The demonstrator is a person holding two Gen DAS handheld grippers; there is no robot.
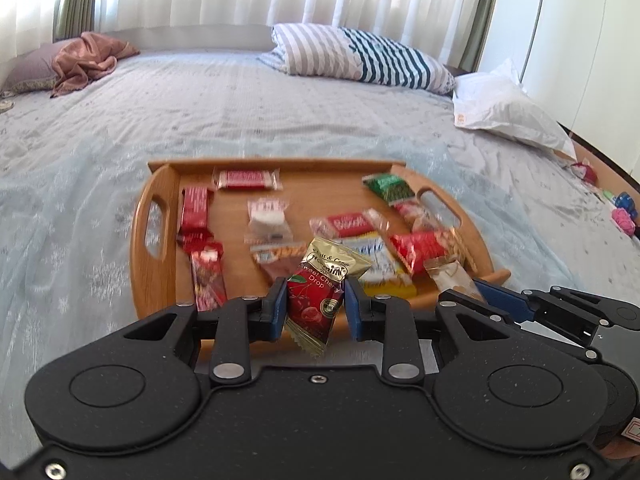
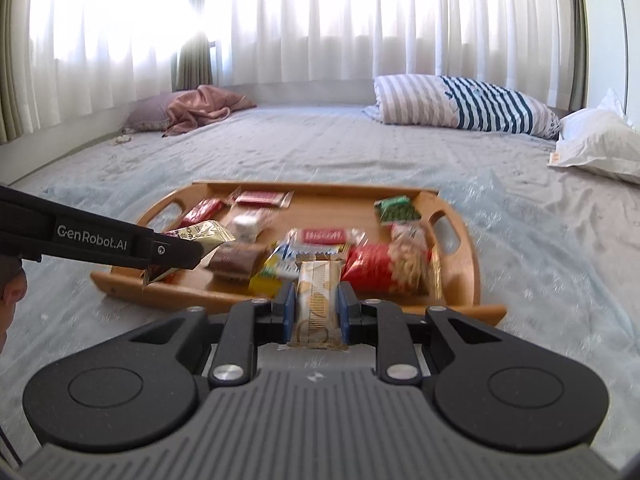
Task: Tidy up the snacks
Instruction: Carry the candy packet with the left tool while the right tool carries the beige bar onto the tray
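Note:
A wooden tray (image 1: 156,248) with two handles lies on the bed and holds several snack packets; it also shows in the right wrist view (image 2: 460,256). My left gripper (image 1: 316,300) is shut on a red and gold cherry drop packet (image 1: 320,292), held above the tray's near edge. My right gripper (image 2: 318,300) is shut on a beige wafer packet (image 2: 318,296), also over the near edge. In the left wrist view the wafer packet (image 1: 448,276) and the right gripper (image 1: 500,300) show at the right. In the right wrist view the left gripper (image 2: 176,254) reaches in from the left.
On the tray lie red bars (image 1: 196,212), a green packet (image 1: 388,186), a red nut bag (image 1: 424,250) and a yellow and white packet (image 1: 380,268). A striped pillow (image 1: 360,56), a white pillow (image 1: 508,112) and a pink cloth (image 1: 84,60) lie at the bed's far side.

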